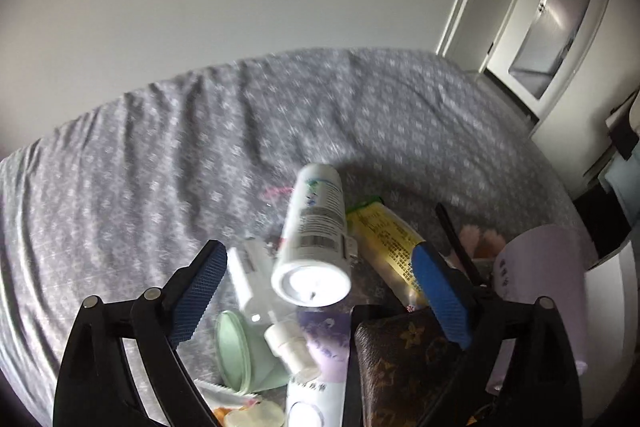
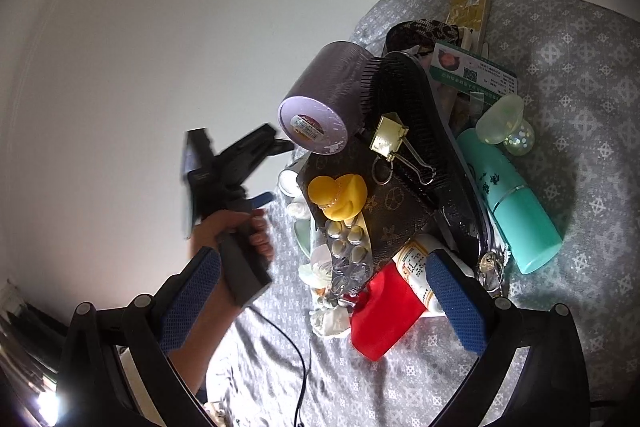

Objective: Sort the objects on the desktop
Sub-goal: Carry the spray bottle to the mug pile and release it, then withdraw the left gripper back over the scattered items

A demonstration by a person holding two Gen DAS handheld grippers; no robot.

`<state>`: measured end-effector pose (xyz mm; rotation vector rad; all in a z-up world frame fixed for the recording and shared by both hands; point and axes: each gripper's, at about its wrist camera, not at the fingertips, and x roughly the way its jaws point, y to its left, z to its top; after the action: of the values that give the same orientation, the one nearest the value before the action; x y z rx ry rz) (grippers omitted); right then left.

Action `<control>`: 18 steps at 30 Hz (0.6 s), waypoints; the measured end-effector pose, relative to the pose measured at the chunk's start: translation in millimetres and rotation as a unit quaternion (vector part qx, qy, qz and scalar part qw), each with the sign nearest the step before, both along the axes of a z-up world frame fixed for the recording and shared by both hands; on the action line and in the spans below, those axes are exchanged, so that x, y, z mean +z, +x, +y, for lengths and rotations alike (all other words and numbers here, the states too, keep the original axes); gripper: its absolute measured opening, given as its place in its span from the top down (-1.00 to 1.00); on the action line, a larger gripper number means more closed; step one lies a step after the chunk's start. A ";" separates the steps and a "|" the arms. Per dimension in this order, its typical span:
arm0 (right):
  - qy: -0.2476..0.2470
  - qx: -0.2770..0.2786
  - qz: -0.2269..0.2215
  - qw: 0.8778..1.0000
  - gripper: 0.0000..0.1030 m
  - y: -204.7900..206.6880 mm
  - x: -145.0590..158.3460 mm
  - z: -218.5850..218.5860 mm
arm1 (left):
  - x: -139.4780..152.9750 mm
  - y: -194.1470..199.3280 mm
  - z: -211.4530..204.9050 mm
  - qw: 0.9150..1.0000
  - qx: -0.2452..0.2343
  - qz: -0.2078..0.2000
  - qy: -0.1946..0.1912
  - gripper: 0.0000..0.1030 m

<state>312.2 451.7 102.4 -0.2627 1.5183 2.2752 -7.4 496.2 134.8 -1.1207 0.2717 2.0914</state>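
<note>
Left gripper [image 1: 316, 291] is spread wide, a white bottle [image 1: 314, 239] loose between its pads, touching neither. Right gripper [image 2: 320, 301] gapes too, over a red box [image 2: 384, 319] on the pile.

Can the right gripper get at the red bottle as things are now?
Probably yes. The right gripper is open, the red bottle lies just ahead between its fingers at the pile's near edge, and only the blister pack overlaps its far end.

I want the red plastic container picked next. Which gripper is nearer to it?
Right. The right gripper has the red plastic container between its open fingers; the left gripper is open above the pile's far side.
</note>
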 end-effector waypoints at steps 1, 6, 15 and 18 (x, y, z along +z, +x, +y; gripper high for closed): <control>0.002 -0.001 -0.003 1.000 -1.00 -0.6 0.6 0.0 | 5.8 -1.4 -10.3 1.000 0.009 0.003 0.008 -0.85; 0.014 -0.004 -0.020 1.000 -1.00 -1.6 3.7 -2.6 | 34.7 -0.9 -99.5 0.995 0.073 0.039 0.049 -0.98; 0.044 -0.001 -0.055 0.997 -1.00 -1.8 14.4 -10.7 | 38.6 0.5 -325.4 0.979 0.182 0.085 0.024 -0.99; 0.046 0.000 -0.067 0.997 -1.00 -0.6 16.3 -12.8 | 37.1 -5.0 -416.7 0.964 0.243 0.107 -0.003 -0.99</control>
<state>311.6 438.9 118.7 -0.3810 1.3430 2.2701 -12.4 79.5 171.8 -1.0370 0.1084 2.6541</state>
